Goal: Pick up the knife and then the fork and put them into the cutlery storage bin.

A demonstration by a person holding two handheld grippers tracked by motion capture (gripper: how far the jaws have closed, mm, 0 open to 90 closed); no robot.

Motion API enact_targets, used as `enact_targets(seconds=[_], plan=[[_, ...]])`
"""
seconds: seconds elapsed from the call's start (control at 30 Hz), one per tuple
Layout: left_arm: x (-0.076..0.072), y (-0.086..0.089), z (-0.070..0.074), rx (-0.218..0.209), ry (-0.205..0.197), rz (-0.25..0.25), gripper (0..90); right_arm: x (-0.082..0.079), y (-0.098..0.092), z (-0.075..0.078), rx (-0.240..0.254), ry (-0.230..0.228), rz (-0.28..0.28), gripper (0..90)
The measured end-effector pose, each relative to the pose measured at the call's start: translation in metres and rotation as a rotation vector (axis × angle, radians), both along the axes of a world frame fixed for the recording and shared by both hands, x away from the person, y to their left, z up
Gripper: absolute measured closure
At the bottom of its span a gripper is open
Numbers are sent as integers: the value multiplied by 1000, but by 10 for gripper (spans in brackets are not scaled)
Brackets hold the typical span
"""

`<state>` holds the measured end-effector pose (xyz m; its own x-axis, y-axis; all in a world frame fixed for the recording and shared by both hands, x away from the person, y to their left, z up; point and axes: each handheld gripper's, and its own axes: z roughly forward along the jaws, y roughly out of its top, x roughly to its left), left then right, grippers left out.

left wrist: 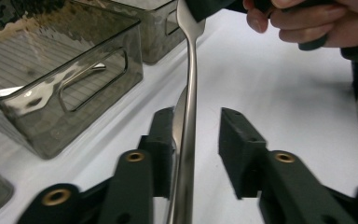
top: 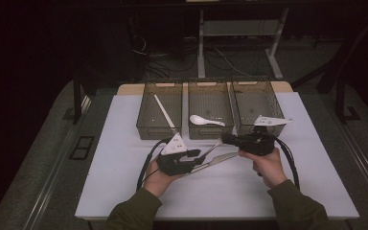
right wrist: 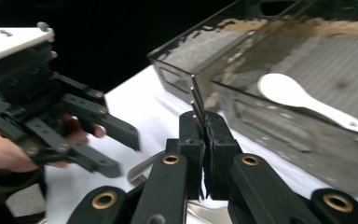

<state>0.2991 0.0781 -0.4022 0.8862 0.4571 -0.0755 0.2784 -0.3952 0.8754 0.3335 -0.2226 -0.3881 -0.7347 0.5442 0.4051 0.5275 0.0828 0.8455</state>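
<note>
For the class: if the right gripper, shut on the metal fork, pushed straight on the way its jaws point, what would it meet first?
Probably the near wall of the smoky transparent plastic bin that holds the white ceramic spoon. The right gripper clamps the silver metal fork, whose tines point at that wall; depth is uncertain.

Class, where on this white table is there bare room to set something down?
Bare white tabletop lies left of the left tongs and right of the right tongs. Crowded: the centre, below three smoked-plastic bins.
</note>
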Motion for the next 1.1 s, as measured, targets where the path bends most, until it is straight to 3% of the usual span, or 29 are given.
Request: enact_targets(seconds=[0.27,0.63,0.9,1.1], plan=[[-4,24,0,-4,16,-10,466,3,-31,14,-9,-26,-67,871],[-15,63,-17,6,33,11,301,8,-84,49,-10,-76,-178,870],[-23,77,-23,0,63,34,135,27,-114,74,-52,-96,-265,870],[-27,79,-27,3,98,42,2,45,-134,77,-106,-82,-334,870]])
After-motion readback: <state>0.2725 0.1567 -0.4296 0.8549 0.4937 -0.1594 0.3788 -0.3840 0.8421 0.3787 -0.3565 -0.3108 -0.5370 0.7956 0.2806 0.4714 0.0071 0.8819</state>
